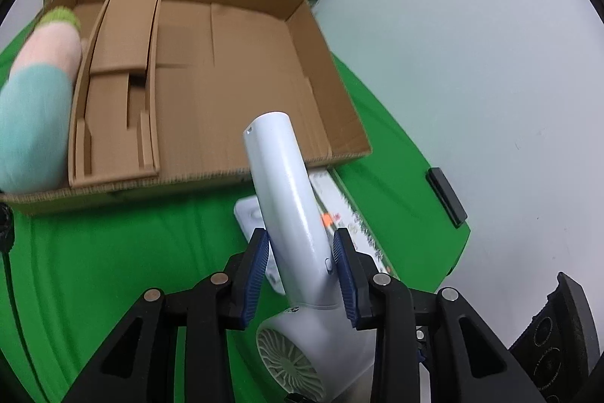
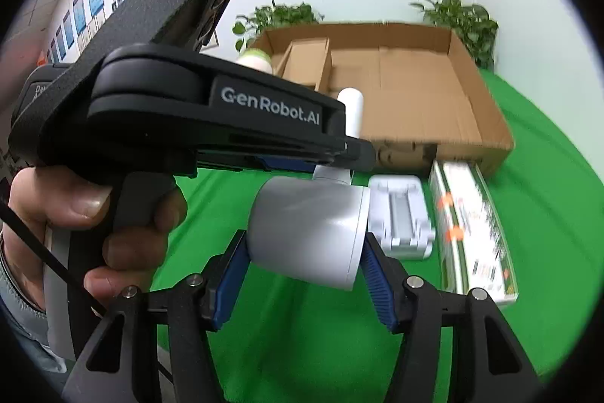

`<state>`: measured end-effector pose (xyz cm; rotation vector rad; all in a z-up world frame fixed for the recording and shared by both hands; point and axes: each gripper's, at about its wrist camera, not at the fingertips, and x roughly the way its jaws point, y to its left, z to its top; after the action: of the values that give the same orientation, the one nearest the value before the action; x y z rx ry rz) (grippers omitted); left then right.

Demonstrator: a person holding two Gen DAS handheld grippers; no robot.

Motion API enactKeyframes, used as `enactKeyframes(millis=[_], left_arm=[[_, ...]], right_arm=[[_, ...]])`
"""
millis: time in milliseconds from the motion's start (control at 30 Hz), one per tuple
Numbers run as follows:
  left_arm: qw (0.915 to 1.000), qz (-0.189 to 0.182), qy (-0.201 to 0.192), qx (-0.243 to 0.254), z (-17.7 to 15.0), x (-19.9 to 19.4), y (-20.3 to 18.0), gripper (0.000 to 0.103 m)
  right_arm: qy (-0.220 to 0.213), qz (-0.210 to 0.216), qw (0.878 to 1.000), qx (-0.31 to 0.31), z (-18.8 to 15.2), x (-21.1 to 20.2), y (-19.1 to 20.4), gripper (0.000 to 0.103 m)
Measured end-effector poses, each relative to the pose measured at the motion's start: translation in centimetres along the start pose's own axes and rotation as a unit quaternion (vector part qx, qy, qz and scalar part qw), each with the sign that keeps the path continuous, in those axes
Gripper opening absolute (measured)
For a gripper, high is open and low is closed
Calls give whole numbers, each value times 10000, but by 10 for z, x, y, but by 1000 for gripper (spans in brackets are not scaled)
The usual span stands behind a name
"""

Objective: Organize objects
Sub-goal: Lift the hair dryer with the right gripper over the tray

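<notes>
Here, one white hair dryer (image 1: 290, 199) between both tongs, left (image 1: 302, 274) clamped on its handle, right (image 2: 302, 274) on its barrel.

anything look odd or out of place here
Nothing is spilled or broken. The only unusual thing: the white hair dryer is up off the green cloth, held between both grippers, left on its handle, right on its barrel.

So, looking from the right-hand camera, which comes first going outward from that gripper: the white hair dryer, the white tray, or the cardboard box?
1. Hair dryer: its barrel sits between the right gripper's jaws.
2. White tray: on the green cloth, just beyond and to the right.
3. Cardboard box: farthest, at the back by the plants.
</notes>
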<state>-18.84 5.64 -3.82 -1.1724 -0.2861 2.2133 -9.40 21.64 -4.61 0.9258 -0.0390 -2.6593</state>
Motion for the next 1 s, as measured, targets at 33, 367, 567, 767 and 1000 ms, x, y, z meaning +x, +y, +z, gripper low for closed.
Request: enactKeyframes(millis=[33,367,567,767,1000], left_arm=[[10000,19,-70,34,6,-4,-2,32],[9977,205,-549,347,71,-30,-9,32],[9957,435,-646,497,108,-29,-3,32],[9955,658,-517,437,139,3,24,32],[9954,904,-191,271,156,63,67,32]], right_arm=[[-52,7,10000,-11,6,1,-1,58],[-523,89,9985,-131,58,5,-6,58],[-540,268,9981,-154,94,29,-16,58],[-263,525,9983,-23,120,70,-36,58],[229,737,9970,110,125,126,-57,58]])
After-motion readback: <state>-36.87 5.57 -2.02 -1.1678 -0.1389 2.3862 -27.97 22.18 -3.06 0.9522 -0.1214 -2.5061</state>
